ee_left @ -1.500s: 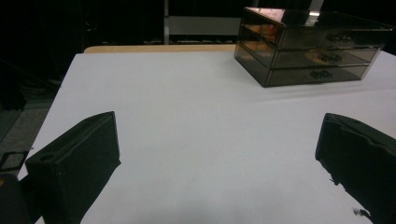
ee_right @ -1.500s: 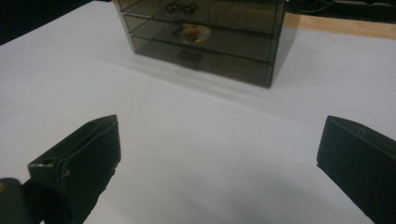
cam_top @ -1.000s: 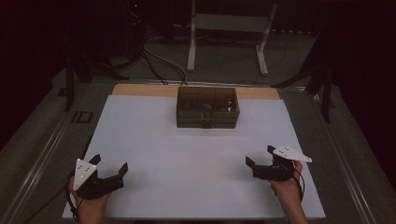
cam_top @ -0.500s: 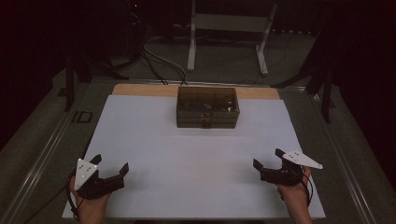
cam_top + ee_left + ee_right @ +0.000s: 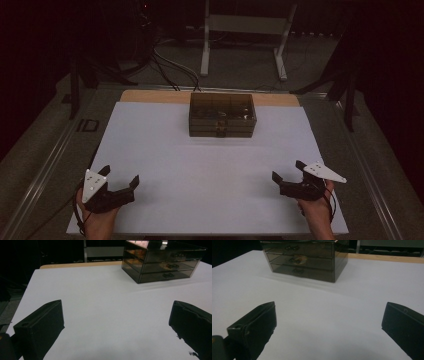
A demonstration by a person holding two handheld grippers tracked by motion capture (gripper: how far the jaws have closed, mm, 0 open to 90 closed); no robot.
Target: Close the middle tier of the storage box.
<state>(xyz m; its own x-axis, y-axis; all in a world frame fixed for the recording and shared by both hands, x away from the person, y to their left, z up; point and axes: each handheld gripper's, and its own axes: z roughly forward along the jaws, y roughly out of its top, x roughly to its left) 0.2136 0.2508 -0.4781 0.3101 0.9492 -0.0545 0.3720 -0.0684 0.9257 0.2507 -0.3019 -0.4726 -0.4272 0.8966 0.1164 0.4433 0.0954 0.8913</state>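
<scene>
- The smoky see-through drawer box stands at the middle of the tabletop's far edge, its three stacked drawer fronts facing the person.
- The left gripper rests near the tabletop's near left corner, jaws spread wide and empty.
- The right gripper sits near the near right corner, also released, nothing between its jaws.
- Both are well apart from the box, so the step in hand looks like the approach.
- To do it well, I would bring one gripper straight at a drawer's small handle, level with it, closing only once a jaw sits on each side.
- The other gripper could steady the box's top, since a light box may slide when pulled.
</scene>
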